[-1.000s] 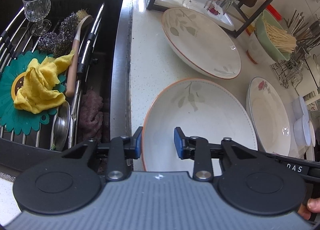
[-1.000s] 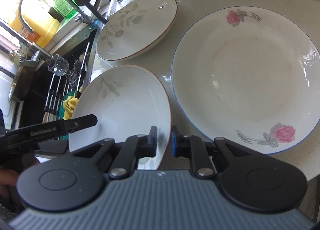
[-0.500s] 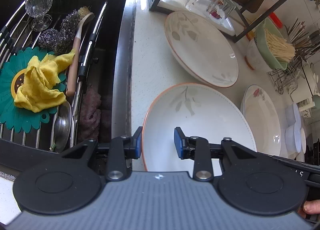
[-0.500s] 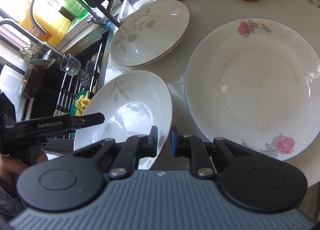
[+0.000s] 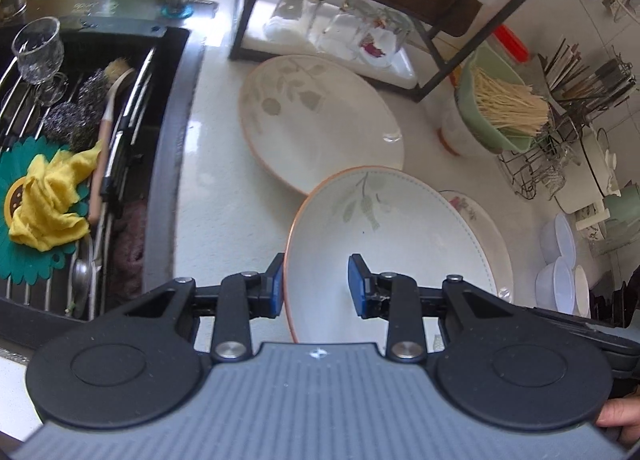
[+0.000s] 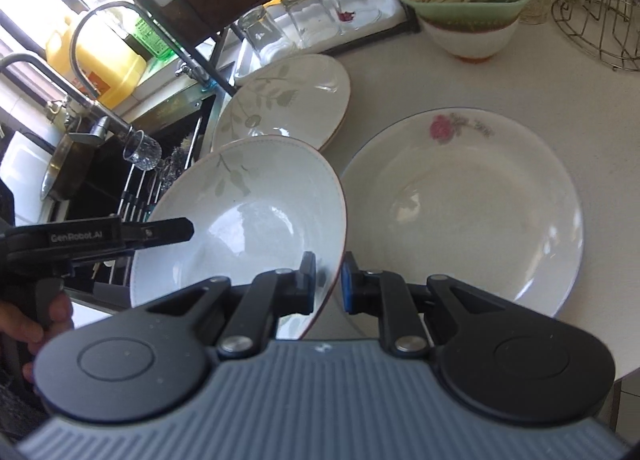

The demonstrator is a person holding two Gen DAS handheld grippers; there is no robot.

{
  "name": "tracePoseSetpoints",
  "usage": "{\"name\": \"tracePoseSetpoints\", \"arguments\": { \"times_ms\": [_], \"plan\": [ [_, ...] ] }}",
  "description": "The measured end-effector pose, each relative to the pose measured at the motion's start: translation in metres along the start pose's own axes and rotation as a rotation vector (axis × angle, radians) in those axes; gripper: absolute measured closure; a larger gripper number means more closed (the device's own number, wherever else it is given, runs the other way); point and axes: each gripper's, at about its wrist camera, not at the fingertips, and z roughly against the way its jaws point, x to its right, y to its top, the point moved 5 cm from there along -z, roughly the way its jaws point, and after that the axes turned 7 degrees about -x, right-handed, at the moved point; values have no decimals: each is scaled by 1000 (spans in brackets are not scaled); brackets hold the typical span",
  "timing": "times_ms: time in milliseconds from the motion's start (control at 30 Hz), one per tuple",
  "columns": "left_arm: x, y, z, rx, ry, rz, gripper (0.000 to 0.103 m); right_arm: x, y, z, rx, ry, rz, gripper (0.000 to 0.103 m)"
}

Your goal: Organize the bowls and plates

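Now, near to far from the leaf bowl:
Right gripper [image 6: 327, 283]: it is pinching the leaf bowl [image 6: 256, 216] by its near right rim, pads pressed on both faces.
Left gripper [image 5: 316, 284]: it is straddling the bowl's left rim, one pad outside, one inside; whether they are pressing cannot be told.
Leaf bowl: it is hanging tilted above the counter [image 5: 224, 180].
Rose plate [image 6: 472, 208]: it is lying just right of the bowl.
Second leaf plate [image 6: 288, 100]: it is sitting just behind the bowl.
Sink [image 5: 100, 164]: it is lying left of the bowl.

Right claw [image 6: 327, 282] pinching leaf-patterned plate [image 6: 248, 220] rim — rose plate [image 6: 480, 212] beside, on counter [image 6: 560, 84]
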Motion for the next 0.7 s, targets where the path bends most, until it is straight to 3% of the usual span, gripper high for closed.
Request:
{"name": "tracePoseSetpoints", "arguments": {
  "times_ms": [367, 467, 700],
  "plan": [
    [71, 10, -30, 0, -7, -26, 66, 67, 17, 20, 17, 4, -56, 87],
    [86, 10, -47, -29, 4, -50, 66, 81, 18, 20, 23, -38, -38, 87],
    [108, 4, -76, -93, 59, -126, 66, 116, 14, 14, 5, -34, -73, 87]
  ]
}}
